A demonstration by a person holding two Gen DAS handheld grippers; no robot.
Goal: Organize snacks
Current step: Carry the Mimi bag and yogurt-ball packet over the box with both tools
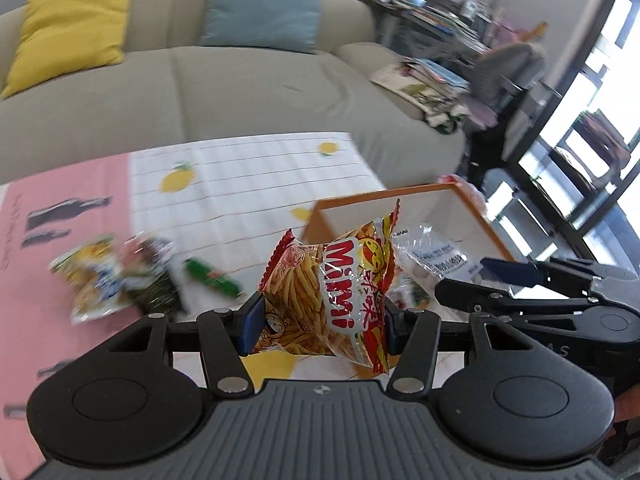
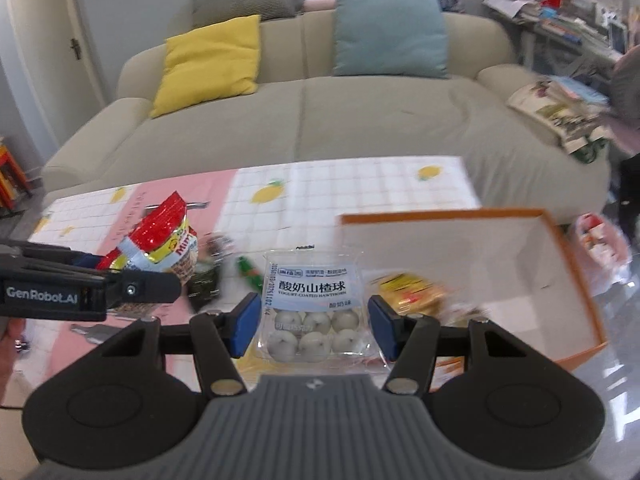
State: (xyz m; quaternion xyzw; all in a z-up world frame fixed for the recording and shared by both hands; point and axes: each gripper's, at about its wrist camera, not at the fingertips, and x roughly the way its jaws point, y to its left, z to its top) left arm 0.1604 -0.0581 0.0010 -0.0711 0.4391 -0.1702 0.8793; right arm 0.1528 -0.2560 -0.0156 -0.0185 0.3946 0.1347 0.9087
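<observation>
Two blue-padded fingers of the left gripper (image 1: 320, 322) are pinching a crinkled, glossy Mimi snack bag (image 1: 336, 284) from both sides in the left wrist view, its red-and-clear foil showing thin yellow sticks inside. The bag is hanging above the tablecloth (image 1: 248, 184), a smooth white grid sheet with lemon prints and a pink panel. Just behind it, an orange-edged cardboard box (image 1: 460, 192) is standing open, and a blurred heap of loose packets (image 1: 112, 276) is lying to the left.

In the right wrist view, the right gripper (image 2: 313, 322) is sitting parted wide around a flat, clear plastic pack of hawthorn balls (image 2: 314, 308), six round white balls showing through the film. The pack is lying between the pads; whether either pad is touching it I cannot tell. The box (image 2: 576, 280) is sitting just right, with a yellow packet (image 2: 412, 290) inside.
</observation>
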